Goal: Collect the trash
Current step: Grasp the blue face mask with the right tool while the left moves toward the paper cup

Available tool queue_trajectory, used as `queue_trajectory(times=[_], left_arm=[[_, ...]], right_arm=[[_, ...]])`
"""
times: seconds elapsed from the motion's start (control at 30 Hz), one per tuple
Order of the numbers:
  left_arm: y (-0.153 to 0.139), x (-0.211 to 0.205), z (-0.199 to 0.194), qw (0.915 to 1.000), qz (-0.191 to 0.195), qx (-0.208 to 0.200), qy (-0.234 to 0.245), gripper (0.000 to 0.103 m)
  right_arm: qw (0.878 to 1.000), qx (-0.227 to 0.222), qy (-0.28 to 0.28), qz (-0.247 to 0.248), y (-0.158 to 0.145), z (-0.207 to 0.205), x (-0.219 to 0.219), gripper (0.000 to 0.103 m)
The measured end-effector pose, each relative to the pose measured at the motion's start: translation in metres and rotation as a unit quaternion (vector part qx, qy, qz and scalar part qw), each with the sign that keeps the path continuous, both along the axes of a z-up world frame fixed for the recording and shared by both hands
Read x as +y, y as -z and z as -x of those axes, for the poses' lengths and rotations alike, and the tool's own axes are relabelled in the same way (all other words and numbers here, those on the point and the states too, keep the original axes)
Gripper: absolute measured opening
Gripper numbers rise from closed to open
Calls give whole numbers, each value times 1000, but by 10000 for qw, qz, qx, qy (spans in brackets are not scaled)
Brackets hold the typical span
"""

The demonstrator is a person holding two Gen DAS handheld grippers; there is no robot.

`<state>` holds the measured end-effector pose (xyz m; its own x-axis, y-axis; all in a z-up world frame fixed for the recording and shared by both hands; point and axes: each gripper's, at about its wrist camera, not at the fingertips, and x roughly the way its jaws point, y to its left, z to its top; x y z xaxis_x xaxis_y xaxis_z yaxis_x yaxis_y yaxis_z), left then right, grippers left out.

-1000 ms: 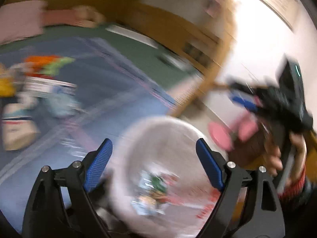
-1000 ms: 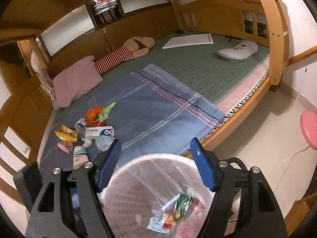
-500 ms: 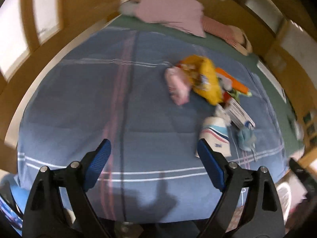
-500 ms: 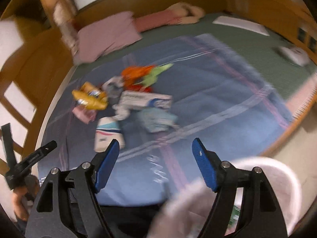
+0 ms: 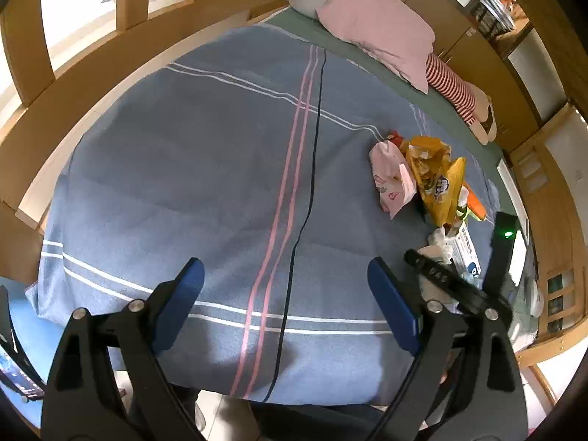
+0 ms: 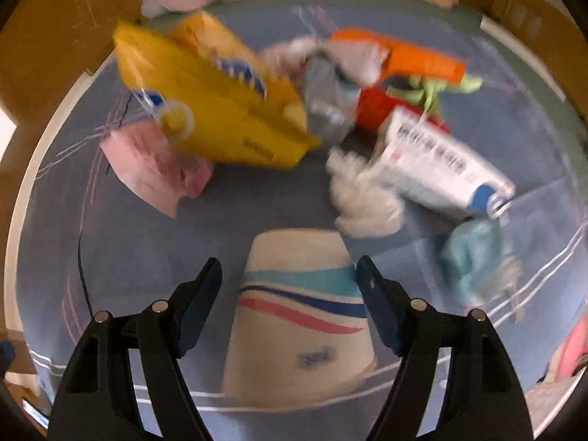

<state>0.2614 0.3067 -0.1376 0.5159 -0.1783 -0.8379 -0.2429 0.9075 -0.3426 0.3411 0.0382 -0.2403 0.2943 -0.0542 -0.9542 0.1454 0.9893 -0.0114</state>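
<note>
The right tongs (image 6: 288, 275) are closing around a paper cup (image 6: 299, 316) lying on its side on the blanket (image 6: 147, 242); the pads are not yet pressing it. The left tongs (image 5: 284, 303) hang released over bare blanket, grasping nothing. The other trash sits just beyond the cup: a yellow bag (image 6: 220, 110), pink wrapper (image 6: 154, 167), tissue (image 6: 364, 198) and box (image 6: 441, 169). The view is blurred, so the approach looks fast. A thin cup would likely crush or roll off soft bedding if squeezed off-centre, and the tissue nearby could snag.
</note>
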Motion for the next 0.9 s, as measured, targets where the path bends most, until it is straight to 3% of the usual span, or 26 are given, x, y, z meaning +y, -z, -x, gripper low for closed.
queue_trajectory(times=[0.03, 0.1, 0.17, 0.23, 0.37, 0.47, 0.57, 0.7, 0.77, 0.9], left_arm=[[1, 1, 0, 10000, 24, -2, -39, 91], [3, 2, 1, 9999, 71, 34, -103, 91], [6, 2, 3, 9999, 94, 63, -113, 91], [7, 2, 2, 9998, 117, 89, -123, 91], [11, 1, 2, 9997, 133, 171, -116, 91], [13, 1, 1, 9996, 125, 221, -131, 91], [15, 1, 0, 9995, 130, 252, -172, 92], [17, -2, -1, 9993, 186, 301, -102, 93], [18, -2, -1, 9994, 172, 302, -84, 93], [22, 2, -2, 9988, 198, 407, -202, 95]], right_arm=[[10000, 59, -47, -31, 3, 0, 2, 57], [9995, 108, -300, -47, 2, 0, 10, 57], [9978, 209, -463, -427, -2, 4, 19, 52], [9946, 272, -565, -825, -6, 7, 27, 52], [9901, -175, -784, -1155, -27, 9, 34, 54], [9858, -572, -680, -1428, -42, 13, 22, 67], [9860, -1111, -382, -1188, -66, 25, 7, 71], [9813, -1868, 349, -322, -92, 36, -16, 74], [9789, -1855, 816, 266, -90, 22, -41, 76], [9750, -1510, 1626, 133, -73, 21, -118, 76]])
